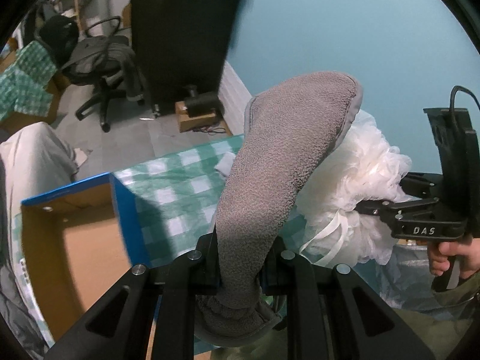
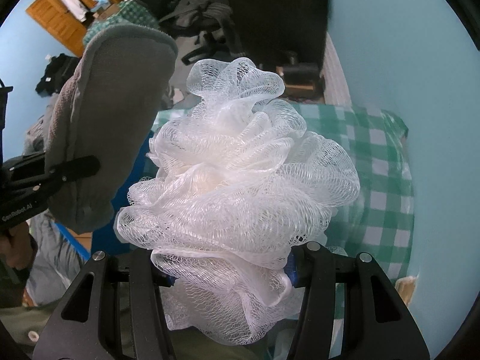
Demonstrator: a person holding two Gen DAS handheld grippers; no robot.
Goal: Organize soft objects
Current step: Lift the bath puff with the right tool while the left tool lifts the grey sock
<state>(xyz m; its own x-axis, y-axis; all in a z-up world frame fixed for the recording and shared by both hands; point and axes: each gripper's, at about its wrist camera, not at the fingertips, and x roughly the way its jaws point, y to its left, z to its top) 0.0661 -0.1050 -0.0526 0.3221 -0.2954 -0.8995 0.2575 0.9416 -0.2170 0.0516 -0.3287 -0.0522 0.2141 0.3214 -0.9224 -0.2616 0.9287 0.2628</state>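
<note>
A grey slipper (image 1: 270,174) is clamped near its heel end in the closed jaws of the left gripper (image 1: 240,273), and it is seen rising up and away from the left wrist camera with its fuzzy sole side turned toward the lens. Just beside it, to the right in that view, a white mesh pouf (image 1: 354,186) is held by the right gripper (image 1: 369,210), whose handle is grasped by a hand (image 1: 453,255). In the right wrist view the pouf (image 2: 237,174) fills the middle of the picture and is squeezed between the half-closed jaws of the right gripper (image 2: 231,273), so that its netting bulges out above and below the blue pads. The slipper (image 2: 108,126) is seen there to the left, pinched by a black finger of the left gripper (image 2: 69,169), close to the pouf; whether the two touch cannot be told. Both things are held in the air above a surface covered with a green and white checked cloth (image 1: 180,192). A blue-sided cardboard box (image 1: 87,228) stands open at the left edge of the cloth in the left wrist view. Beyond the surface a grey floor (image 1: 132,138), a black office chair (image 1: 105,69) draped with dark clothing, and a pale blue wall (image 1: 345,30) are visible. A wooden cabinet (image 2: 63,9) is seen at the upper left of the right wrist view.
</note>
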